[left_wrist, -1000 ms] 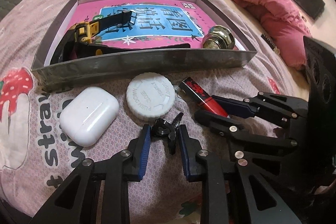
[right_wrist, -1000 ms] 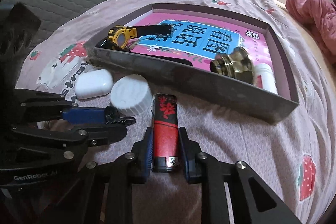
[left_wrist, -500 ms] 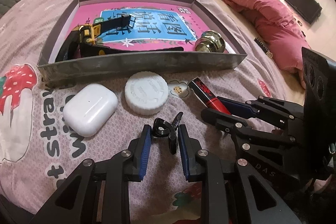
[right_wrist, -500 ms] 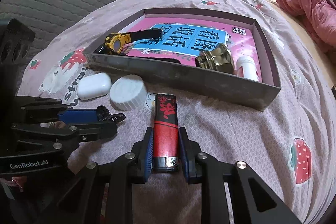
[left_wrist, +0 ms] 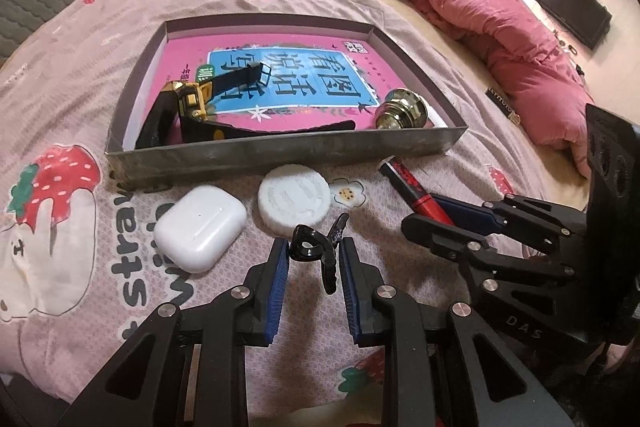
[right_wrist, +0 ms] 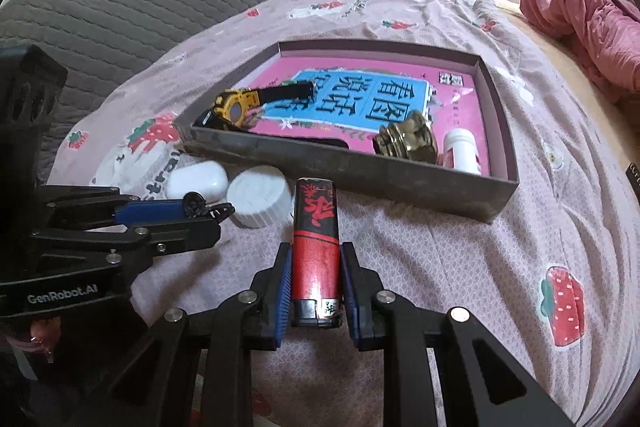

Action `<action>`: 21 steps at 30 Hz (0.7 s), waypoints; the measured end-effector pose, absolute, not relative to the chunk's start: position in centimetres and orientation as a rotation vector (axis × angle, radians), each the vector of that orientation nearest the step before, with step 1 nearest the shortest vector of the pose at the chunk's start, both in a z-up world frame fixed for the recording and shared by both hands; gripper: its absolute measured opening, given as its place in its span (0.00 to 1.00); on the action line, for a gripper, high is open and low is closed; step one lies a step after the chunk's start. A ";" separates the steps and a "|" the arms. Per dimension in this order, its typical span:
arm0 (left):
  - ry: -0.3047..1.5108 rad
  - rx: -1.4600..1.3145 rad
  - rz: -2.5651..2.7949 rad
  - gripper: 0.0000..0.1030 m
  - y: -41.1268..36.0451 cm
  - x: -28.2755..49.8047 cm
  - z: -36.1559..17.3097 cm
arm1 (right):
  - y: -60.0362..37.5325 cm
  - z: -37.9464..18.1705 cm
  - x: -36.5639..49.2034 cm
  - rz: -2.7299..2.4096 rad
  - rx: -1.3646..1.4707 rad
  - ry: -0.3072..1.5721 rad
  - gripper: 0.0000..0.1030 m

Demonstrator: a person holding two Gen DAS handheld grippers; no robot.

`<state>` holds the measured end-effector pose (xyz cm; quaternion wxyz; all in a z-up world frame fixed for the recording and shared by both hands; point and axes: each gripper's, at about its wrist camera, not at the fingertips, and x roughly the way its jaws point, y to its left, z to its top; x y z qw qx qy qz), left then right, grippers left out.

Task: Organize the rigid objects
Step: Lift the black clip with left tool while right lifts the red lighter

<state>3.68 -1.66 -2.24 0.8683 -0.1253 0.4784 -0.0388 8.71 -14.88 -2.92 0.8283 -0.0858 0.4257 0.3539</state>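
black clip (left_wrist: 316, 251) sits loosely in the left gripper (left_wrist: 313, 263), right gripper (right_wrist: 313, 281) clamps the lighter (right_wrist: 316, 247); either may slip short of the box (left_wrist: 280, 147).

Beside the grey box (left_wrist: 280, 151) with its pink-and-blue book (left_wrist: 280, 83): white earbud case (left_wrist: 200, 227), white cap (left_wrist: 294, 199), red-black lighter (right_wrist: 316, 251), all on strawberry-print mauve bedsheet (left_wrist: 64, 99)

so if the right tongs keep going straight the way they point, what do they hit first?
Likely the near wall of the tray: the lighter held in the right tongs points at it, just right of the white cap. Depth is unclear.
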 end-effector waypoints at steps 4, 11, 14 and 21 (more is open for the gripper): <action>0.996 -0.263 -0.074 0.25 -1.5 3.7 -2.1 | -14.9 -2.5 8.7 0.753 -0.172 0.895 0.22; 0.987 -0.268 -0.066 0.23 -1.3 3.6 -1.9 | -15.1 -2.2 8.8 0.753 -0.157 0.887 0.22; 0.984 -0.270 -0.064 0.23 -1.2 3.6 -1.9 | -15.3 -2.0 8.8 0.751 -0.152 0.878 0.22; 0.969 -0.285 -0.051 0.23 -0.8 3.7 -1.7 | -15.4 -1.8 8.8 0.751 -0.147 0.872 0.23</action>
